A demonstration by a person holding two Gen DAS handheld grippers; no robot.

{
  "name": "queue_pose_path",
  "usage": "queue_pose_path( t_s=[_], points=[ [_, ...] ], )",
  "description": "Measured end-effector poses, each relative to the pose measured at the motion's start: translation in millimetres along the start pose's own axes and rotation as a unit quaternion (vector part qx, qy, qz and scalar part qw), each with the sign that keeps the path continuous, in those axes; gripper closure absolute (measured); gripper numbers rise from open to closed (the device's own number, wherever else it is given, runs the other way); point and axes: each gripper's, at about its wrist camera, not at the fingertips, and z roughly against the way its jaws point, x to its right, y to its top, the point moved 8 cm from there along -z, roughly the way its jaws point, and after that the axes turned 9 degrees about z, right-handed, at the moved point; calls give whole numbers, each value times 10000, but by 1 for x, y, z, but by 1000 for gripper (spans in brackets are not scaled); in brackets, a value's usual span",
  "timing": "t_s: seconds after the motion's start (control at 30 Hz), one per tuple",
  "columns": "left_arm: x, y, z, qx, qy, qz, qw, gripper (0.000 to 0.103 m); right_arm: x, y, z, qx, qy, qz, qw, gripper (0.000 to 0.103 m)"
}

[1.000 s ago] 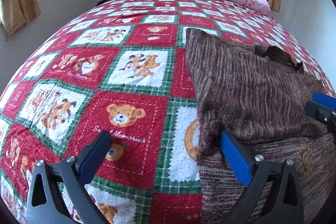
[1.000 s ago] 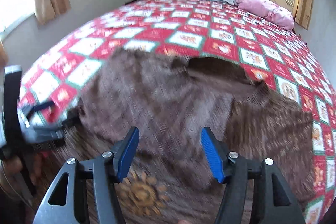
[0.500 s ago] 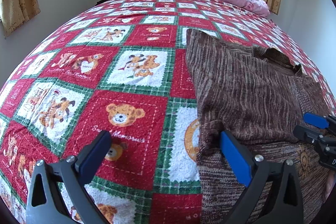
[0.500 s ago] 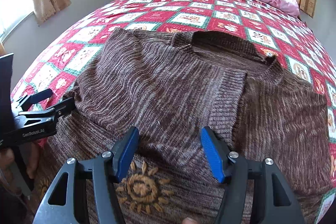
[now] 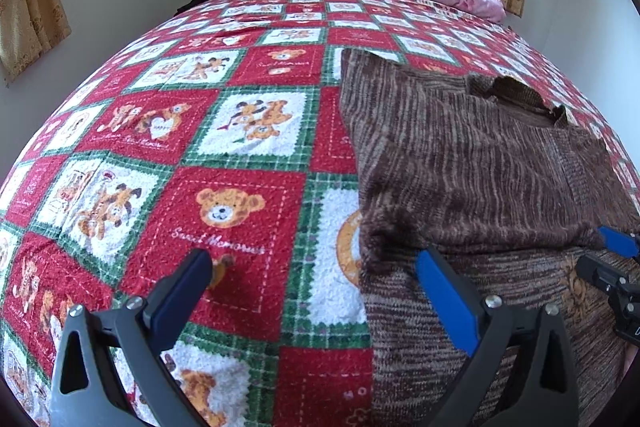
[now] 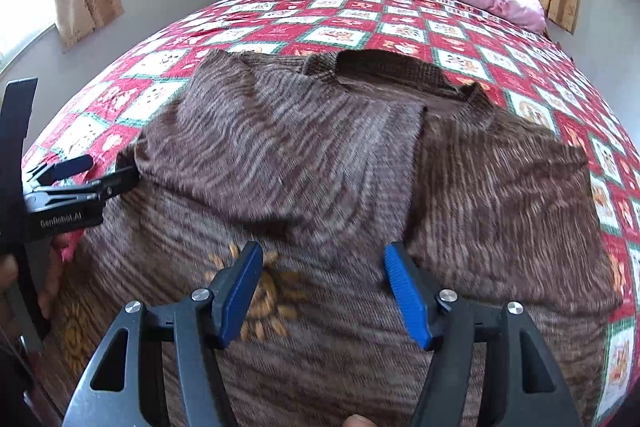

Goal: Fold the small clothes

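- Left wrist view: your left gripper has its jaws wide apart, nothing between them, straddling the left edge of the brown striped knit sweater.
- Right wrist view: your right gripper hovers, jaws apart, above the sweater, which lies on the red teddy-bear patchwork quilt, sleeves folded inward.

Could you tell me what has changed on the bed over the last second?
The right claw has come in lower over the brown sweater, open and holding nothing. The left claw stays open at the sweater's edge, and the sweater's folded shape on the quilt is unchanged.
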Motion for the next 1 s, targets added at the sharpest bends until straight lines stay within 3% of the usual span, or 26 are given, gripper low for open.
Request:
queue_pose_path(
  t_s=[0.2, 0.4, 0.63, 1.0],
  points=[
    [-2, -4, 11, 60, 46, 0, 10000, 0, 5, -10, 11, 44, 19, -22, 10000, 39],
    [1, -9, 35, 247, -146, -42, 9996, 0, 21, -24, 18, -11, -93, -167, 9998, 39],
    [17, -28, 57, 329, -292, -479, 9979, 0, 33, -43, 34, 66, -129, -284, 9995, 39],
    [25, -48, 85, 379, -206, -544, 9976, 0, 35, -72, 61, 75, -232, -329, 9992, 38]
  ],
)
